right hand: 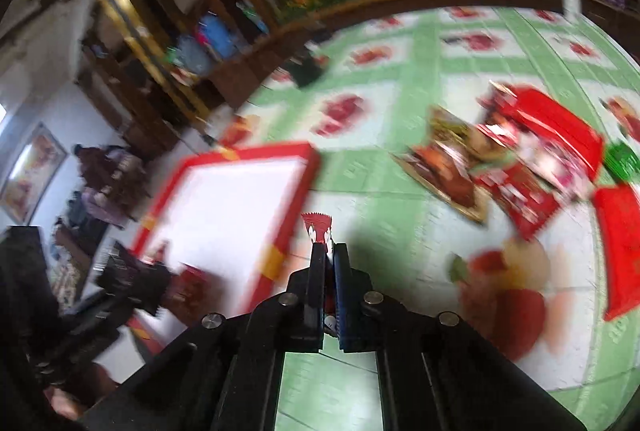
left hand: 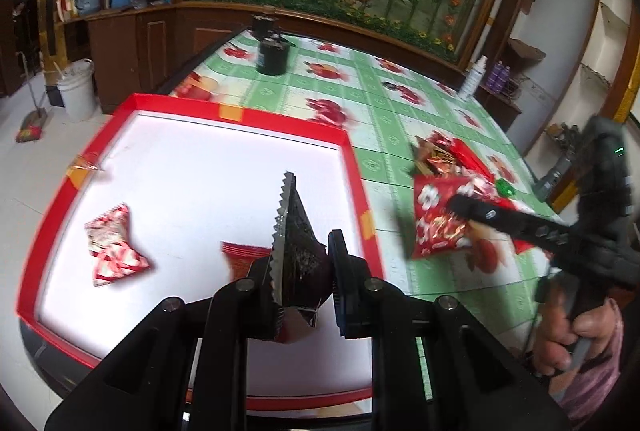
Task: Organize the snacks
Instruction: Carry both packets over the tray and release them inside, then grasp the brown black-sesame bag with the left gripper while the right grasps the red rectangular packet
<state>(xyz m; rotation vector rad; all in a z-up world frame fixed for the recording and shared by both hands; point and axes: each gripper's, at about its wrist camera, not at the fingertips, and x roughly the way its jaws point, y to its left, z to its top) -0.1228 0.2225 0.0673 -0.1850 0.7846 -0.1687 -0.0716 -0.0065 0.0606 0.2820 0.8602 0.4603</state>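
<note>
table: green-and-white checked cloth [left hand: 400,119] with red fruit prints
tray: red-rimmed, white inside [left hand: 280,122], near left edge
snack pile: red packets [left hand: 448,167], right of tray
black jar: [left hand: 273,56], far end
white bottle: [left hand: 472,77], far right edge

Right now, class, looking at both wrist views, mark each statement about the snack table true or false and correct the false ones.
1. The left gripper is clamped on a dark packet with a serrated edge. True.
2. The red-rimmed tray holds no snacks. False: a red-and-white packet lies on its white floor.
3. The right gripper stands wide open. False: it is shut on a small red packet.
4. A pile of loose snacks lies on the green checked tablecloth, outside the tray. True.
5. A black container stands inside the tray. False: it stands on the tablecloth beyond the tray.
</note>
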